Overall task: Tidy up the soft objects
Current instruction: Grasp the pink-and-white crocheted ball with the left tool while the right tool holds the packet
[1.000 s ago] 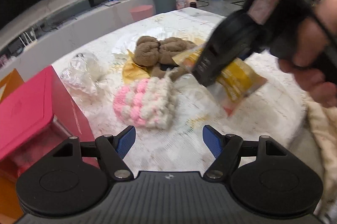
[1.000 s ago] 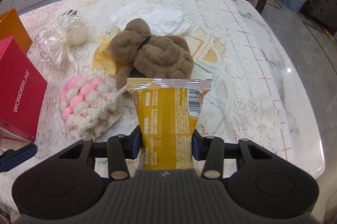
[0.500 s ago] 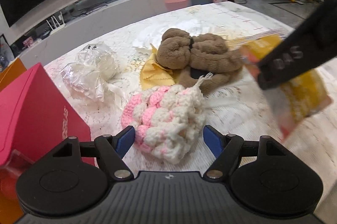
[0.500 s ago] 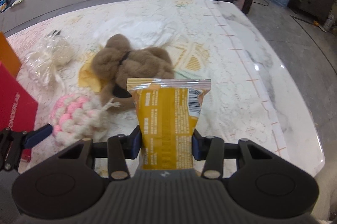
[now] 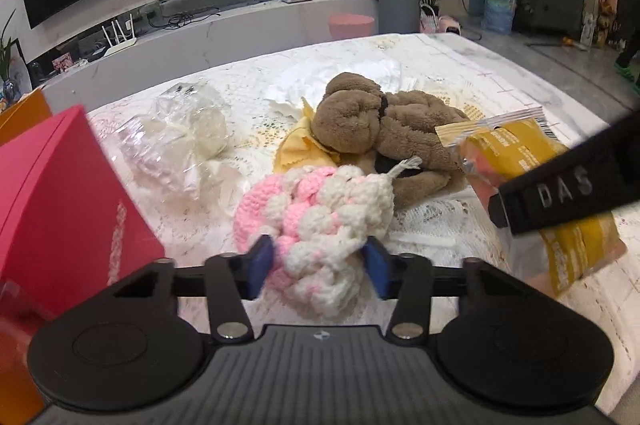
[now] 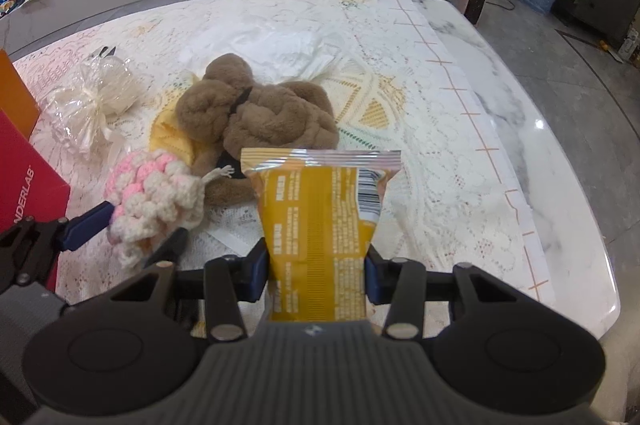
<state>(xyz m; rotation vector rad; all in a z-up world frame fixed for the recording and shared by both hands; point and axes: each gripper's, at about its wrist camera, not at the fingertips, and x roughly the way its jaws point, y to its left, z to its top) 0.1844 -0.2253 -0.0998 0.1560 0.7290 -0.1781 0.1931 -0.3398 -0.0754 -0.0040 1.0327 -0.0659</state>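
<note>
A pink and white crocheted pouch (image 5: pixel 320 217) lies on the lace-covered table; it also shows in the right wrist view (image 6: pixel 156 197). My left gripper (image 5: pixel 318 267) has its blue pads on both sides of the pouch's near end, closed in on it. My right gripper (image 6: pixel 316 275) is shut on a yellow snack packet (image 6: pixel 324 221) and holds it above the table; the packet also shows in the left wrist view (image 5: pixel 532 185). A brown plush toy (image 5: pixel 384 133) lies behind the pouch on a yellow cloth (image 5: pixel 300 145).
A red box (image 5: pixel 60 201) stands at the left, an orange box (image 6: pixel 16 93) behind it. A cellophane-wrapped white ball (image 5: pixel 180 133) lies left of the plush. White tissue (image 6: pixel 272 41) lies further back. The table's marble edge (image 6: pixel 560 153) runs along the right.
My left gripper has moved forward onto the pink and white pouch and its jaws have narrowed around it. My right gripper has drawn back to the right with the packet.
</note>
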